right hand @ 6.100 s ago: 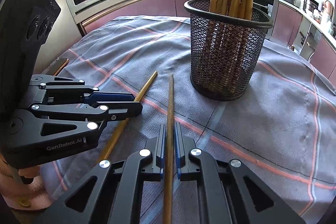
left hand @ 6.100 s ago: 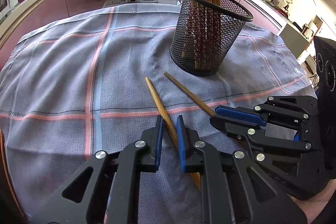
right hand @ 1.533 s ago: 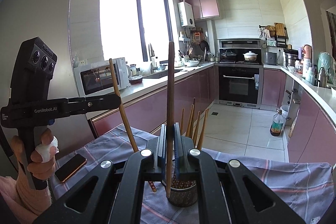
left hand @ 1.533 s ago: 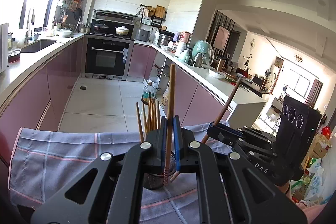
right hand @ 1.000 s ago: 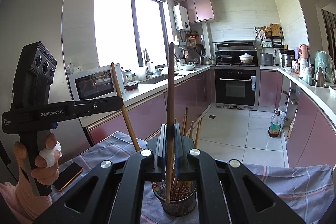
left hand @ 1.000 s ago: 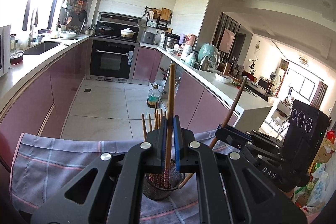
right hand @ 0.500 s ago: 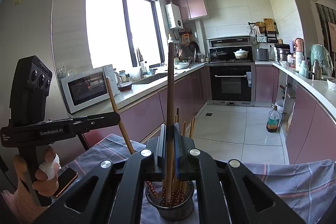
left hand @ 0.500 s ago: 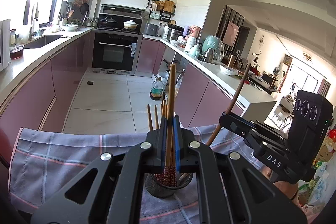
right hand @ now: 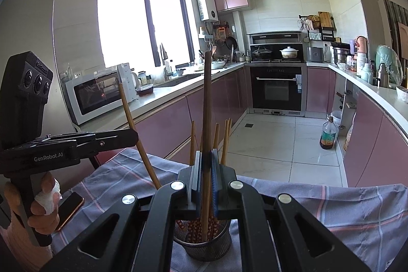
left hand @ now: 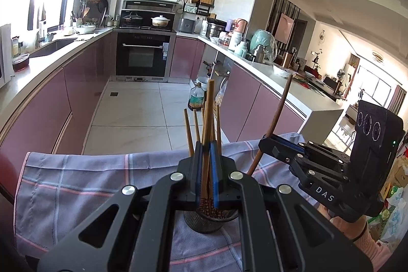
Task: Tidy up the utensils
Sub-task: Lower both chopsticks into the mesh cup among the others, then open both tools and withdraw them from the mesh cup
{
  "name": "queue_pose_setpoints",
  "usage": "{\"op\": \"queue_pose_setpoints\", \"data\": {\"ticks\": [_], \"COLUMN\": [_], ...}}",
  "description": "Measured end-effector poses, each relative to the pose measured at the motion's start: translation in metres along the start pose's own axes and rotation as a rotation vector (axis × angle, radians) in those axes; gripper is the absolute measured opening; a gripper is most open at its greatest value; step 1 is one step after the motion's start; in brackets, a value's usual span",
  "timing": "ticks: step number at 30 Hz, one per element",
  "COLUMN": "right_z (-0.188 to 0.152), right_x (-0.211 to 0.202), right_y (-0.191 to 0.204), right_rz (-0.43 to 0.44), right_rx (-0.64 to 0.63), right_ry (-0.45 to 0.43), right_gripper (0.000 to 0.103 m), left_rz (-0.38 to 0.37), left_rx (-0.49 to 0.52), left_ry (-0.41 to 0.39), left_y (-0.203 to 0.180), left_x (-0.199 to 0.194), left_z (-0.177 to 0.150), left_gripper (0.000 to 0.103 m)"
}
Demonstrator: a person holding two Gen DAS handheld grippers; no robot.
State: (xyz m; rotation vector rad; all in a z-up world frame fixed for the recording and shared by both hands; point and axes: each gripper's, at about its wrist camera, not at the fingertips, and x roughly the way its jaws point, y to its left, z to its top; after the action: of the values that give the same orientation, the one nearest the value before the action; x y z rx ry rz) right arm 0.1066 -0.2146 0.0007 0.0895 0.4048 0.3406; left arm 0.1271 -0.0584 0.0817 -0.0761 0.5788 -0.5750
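My right gripper clamped on a chopstick, upright, lower end down inside the mesh holder among the other sticks. Left gripper off to the side, pinching a second chopstick, tilted. Phone on the checked cloth near the left hand.

Your black left tongs and black right tongs are both raised, each clamped on an upright wooden chopstick.

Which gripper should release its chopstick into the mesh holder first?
Probably right. The right gripper holds the right chopstick upright, tip visibly below the mesh holder rim. The left chopstick's tip is hidden behind the left gripper.
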Motion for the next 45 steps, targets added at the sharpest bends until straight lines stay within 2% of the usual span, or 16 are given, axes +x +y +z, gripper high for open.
{"op": "queue_pose_setpoints", "data": {"ticks": [27, 35, 45], "right_z": [-0.02, -0.021, -0.027], "right_x": [0.027, 0.038, 0.046], "right_y": [-0.004, -0.008, -0.009], "right_rz": [-0.009, -0.006, -0.008], "right_rx": [-0.013, 0.006, 0.022], "right_ry": [0.119, 0.145, 0.16], "right_gripper": [0.006, 0.008, 0.009], "left_rz": [0.026, 0.03, 0.025], "left_rx": [0.023, 0.013, 0.0], "left_ry": [0.124, 0.145, 0.159], "left_y": [0.013, 0.018, 0.022], "left_x": [0.044, 0.061, 0.073], "left_z": [-0.019, -0.017, -0.03], "left_gripper": [0.006, 0.006, 0.007]}}
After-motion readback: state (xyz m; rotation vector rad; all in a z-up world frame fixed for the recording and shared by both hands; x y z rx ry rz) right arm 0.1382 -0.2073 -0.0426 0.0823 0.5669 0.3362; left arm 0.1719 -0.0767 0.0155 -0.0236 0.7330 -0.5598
